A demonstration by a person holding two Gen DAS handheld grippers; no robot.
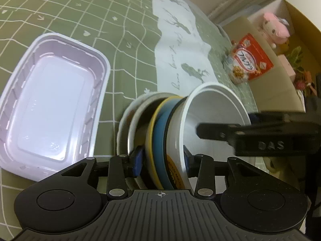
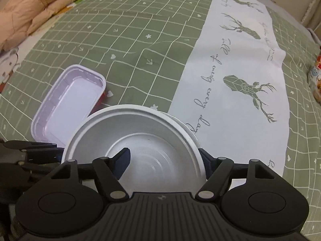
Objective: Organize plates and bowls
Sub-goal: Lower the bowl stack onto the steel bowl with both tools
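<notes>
A nested stack (image 1: 160, 132) of bowls and plates sits at 6 o'clock in the left wrist view, tipped so the axis runs sideways and the white bowl (image 1: 212, 116) opens toward 2 o'clock. Blue, yellow and white rims show edge-on.

The left hand-held gripper (image 1: 162, 158) has its pads on both sides of the stack; whether they press I cannot tell. The right hand-held gripper (image 2: 164, 160) straddles the bowl's wall, one finger inside, one outside, jaws apart.

An empty lilac tub (image 1: 50, 108) lies at 9 o'clock, long axis toward 1 o'clock.

The right hand-held gripper's arm reads "DAS". A red cereal bag (image 1: 248, 60) at 2 o'clock has unreadable print.

A green grid cloth (image 2: 128, 40) with a white deer runner (image 2: 236, 80) in script covers the surface. A pink plush (image 1: 274, 28) sits in a box.
</notes>
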